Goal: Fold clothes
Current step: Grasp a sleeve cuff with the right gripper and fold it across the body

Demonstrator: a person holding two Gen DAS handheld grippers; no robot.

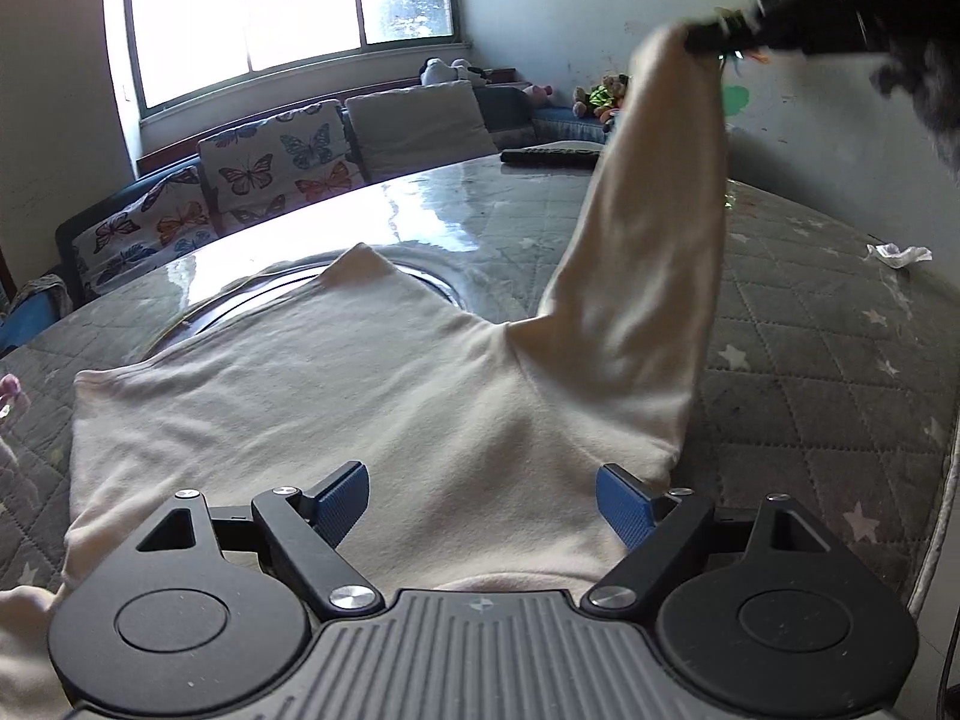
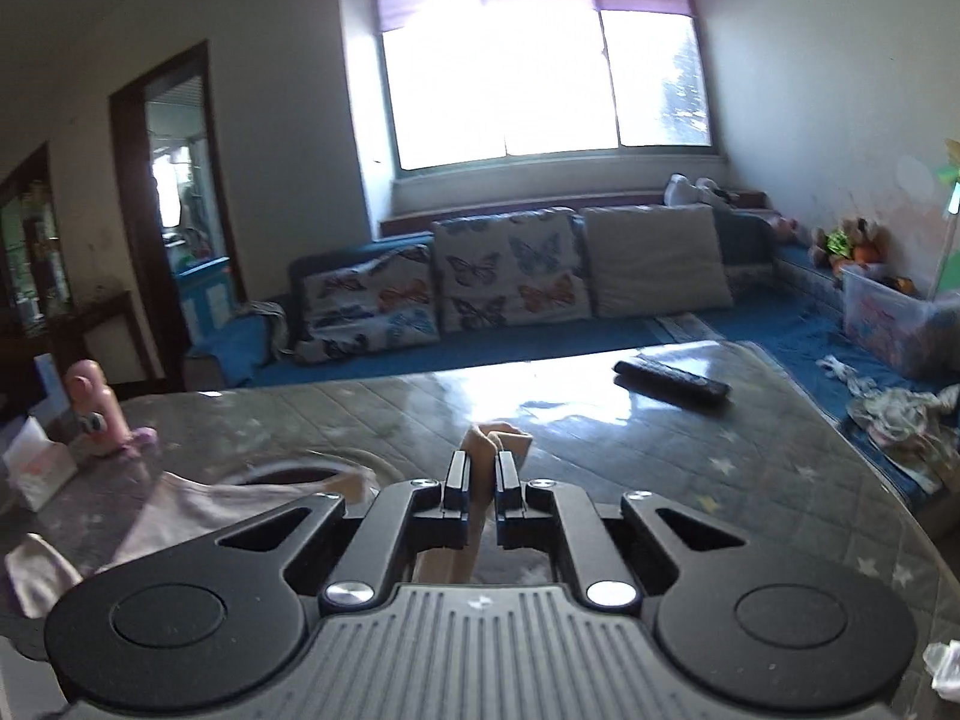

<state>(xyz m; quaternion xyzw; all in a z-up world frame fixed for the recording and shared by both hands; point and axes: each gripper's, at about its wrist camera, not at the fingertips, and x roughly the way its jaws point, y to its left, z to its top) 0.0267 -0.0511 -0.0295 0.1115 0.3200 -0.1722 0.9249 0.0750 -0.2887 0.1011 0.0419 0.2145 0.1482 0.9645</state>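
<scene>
A cream long-sleeved garment (image 1: 336, 396) lies spread on the quilted grey table cover (image 1: 828, 360). My left gripper (image 1: 483, 495) is open and hovers low over the garment's body, with nothing between its blue pads (image 1: 627, 504). My right gripper (image 2: 482, 468) is shut on the cuff of the sleeve (image 2: 495, 441). In the left wrist view it (image 1: 714, 42) holds the sleeve (image 1: 654, 228) lifted high above the table at the upper right. The rest of the garment (image 2: 198, 510) shows at lower left in the right wrist view.
A black remote (image 2: 672, 387) lies at the table's far side. A pink toy (image 2: 99, 408) and a tissue box (image 2: 39, 468) stand at the left. A crumpled white scrap (image 1: 900, 253) lies at the right. A sofa with butterfly cushions (image 2: 510, 282) is behind the table.
</scene>
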